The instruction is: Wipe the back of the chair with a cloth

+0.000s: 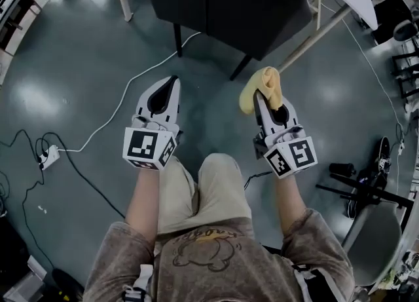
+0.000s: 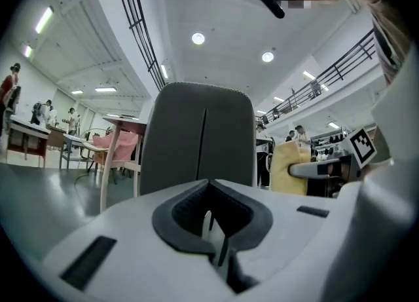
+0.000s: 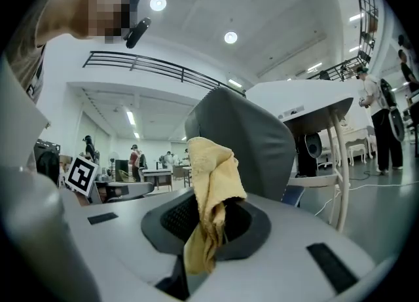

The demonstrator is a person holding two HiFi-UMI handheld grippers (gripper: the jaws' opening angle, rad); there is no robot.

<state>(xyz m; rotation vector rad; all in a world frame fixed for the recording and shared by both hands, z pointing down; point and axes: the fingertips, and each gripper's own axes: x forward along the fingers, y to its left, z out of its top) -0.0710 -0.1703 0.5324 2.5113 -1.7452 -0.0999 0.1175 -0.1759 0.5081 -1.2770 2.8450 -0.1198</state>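
- Right gripper (image 1: 268,103): fingers were clenched on the yellow cloth (image 3: 213,163), which was held near the dark chair (image 1: 229,2) back.
- Left gripper (image 1: 170,86): fingers were pressed together on nothing, over the floor (image 1: 72,65).

No legible words, brands or numbers appear in any view. Black-and-white square markers, patterns rather than text, sit on the cubes of the left gripper (image 1: 173,79) and right gripper (image 1: 265,97) at mid-frame. The print on the person's shirt (image 1: 200,255), bottom centre, is too small to read.
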